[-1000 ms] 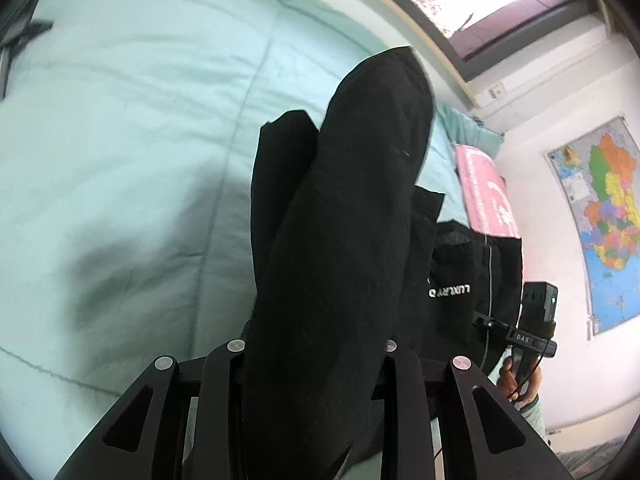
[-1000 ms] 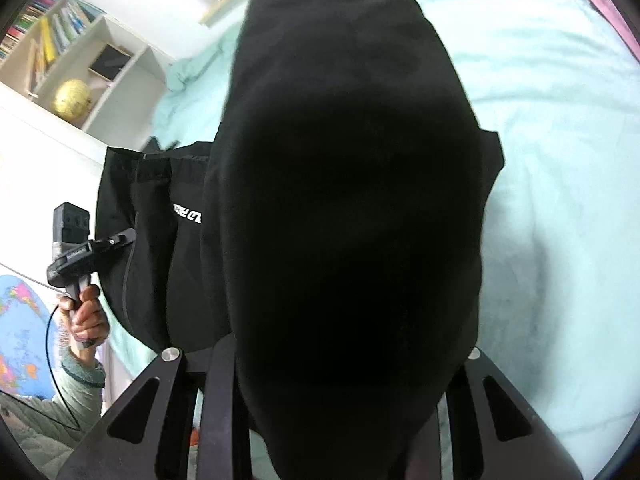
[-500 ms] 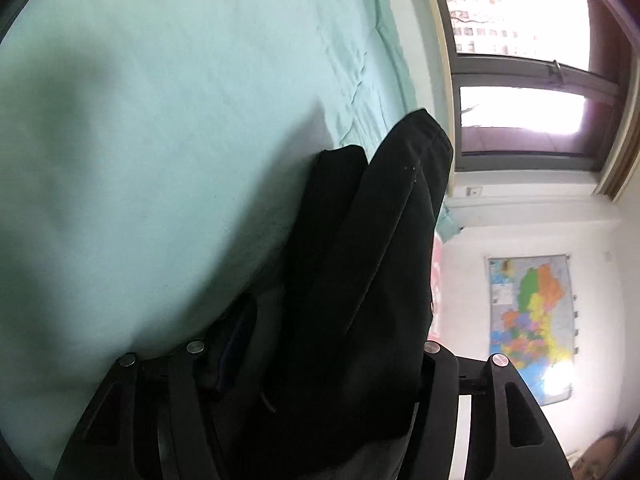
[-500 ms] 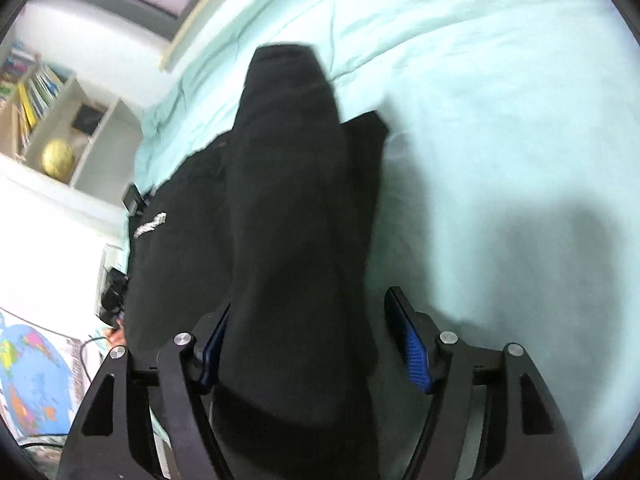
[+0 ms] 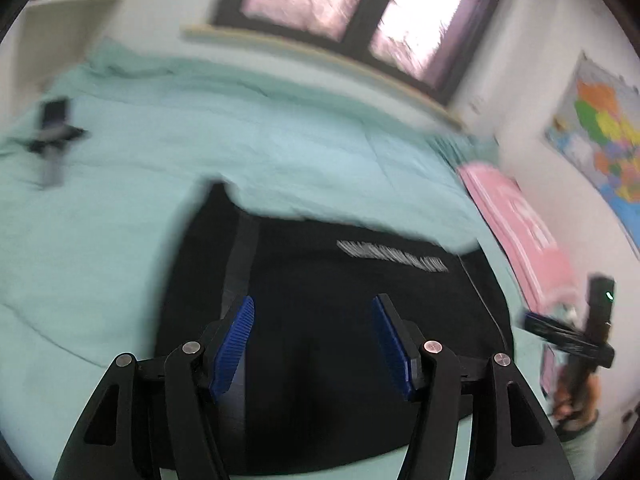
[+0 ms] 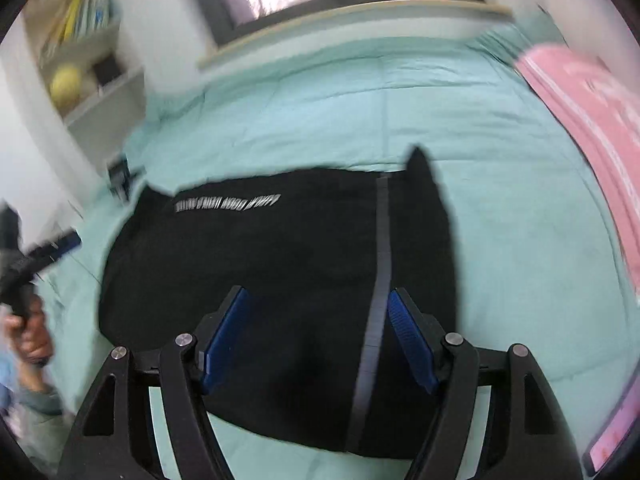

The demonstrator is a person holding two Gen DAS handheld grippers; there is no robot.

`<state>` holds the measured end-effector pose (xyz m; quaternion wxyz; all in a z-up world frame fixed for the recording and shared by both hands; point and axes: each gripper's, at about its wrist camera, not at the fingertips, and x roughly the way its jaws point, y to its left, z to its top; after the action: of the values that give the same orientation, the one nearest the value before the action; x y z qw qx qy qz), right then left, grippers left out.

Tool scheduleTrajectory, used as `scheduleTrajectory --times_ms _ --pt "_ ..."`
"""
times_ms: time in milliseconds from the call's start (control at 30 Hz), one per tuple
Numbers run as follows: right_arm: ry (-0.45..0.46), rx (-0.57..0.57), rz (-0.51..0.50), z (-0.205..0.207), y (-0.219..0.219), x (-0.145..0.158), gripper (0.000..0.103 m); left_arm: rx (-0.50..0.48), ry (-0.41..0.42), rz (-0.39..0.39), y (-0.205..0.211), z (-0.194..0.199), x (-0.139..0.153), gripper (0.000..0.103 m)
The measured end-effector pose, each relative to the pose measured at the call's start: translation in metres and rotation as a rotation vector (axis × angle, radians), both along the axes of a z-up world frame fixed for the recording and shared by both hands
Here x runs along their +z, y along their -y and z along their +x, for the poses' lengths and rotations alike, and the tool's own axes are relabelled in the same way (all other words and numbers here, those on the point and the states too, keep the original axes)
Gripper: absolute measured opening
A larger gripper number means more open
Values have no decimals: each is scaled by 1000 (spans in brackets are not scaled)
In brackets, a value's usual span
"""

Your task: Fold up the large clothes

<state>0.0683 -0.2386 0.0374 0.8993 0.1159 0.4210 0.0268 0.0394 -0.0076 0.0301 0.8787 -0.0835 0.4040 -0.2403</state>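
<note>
A black garment (image 5: 340, 312) with white lettering and a grey stripe lies folded flat on the mint green bed (image 5: 248, 148). It also shows in the right wrist view (image 6: 280, 264). My left gripper (image 5: 314, 340) is open and empty above the garment's near left part. My right gripper (image 6: 316, 336) is open and empty above the garment's near right part. Each gripper appears at the edge of the other's view, the right one (image 5: 576, 340) and the left one (image 6: 28, 264). Both views are blurred by motion.
A pink pillow (image 5: 520, 232) lies at the bed's right side, also in the right wrist view (image 6: 588, 104). A small black device on a stand (image 5: 52, 132) sits on the bed at the left. Windows, a wall map (image 5: 604, 128) and a bookshelf (image 6: 84, 52) surround the bed.
Both grippers held the black cloth bunched between their fingers and have let it go. The garment now lies flat on the bed, and both grippers have lifted back from it, open.
</note>
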Motion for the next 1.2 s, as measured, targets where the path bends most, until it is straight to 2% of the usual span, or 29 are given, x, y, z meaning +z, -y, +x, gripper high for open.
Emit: scheduleTrajectory --times_ms 33,67,167,233,333,467,500,667,733,833,967,1067,1200 --pt "-23 20 -16 7 -13 -12 76 -14 -36 35 23 1 -15 63" --pt "-44 32 -30 -7 6 -31 76 -16 -60 62 39 4 -29 63" --pt "-177 -14 -112 5 1 -87 75 6 -264 149 62 30 -105 63" --pt "-183 -39 -169 8 -9 -104 76 -1 -310 159 75 30 -114 63" --pt "-172 -56 -206 6 -17 -104 76 27 -338 110 72 33 -107 63" --pt "-174 -86 -109 -5 -5 -90 76 74 -170 225 79 -5 -74 63" --pt "-154 -97 -107 -14 -3 -79 76 82 -137 225 81 -14 -64 63" --pt "21 -132 -193 -63 -11 -9 80 136 84 213 77 -70 13 63" --pt "104 -157 -177 -84 -13 22 92 164 181 234 76 -99 43 75" --pt "190 -192 -164 -99 -22 63 95 182 276 246 74 -131 72 79" --pt "240 -194 -183 -124 -34 87 95 163 317 240 58 -145 98 81" --pt "255 -196 -224 -128 -46 92 95 157 309 238 52 -155 105 81" --pt "261 -187 -267 -128 -58 93 95 198 311 234 48 -158 107 81"
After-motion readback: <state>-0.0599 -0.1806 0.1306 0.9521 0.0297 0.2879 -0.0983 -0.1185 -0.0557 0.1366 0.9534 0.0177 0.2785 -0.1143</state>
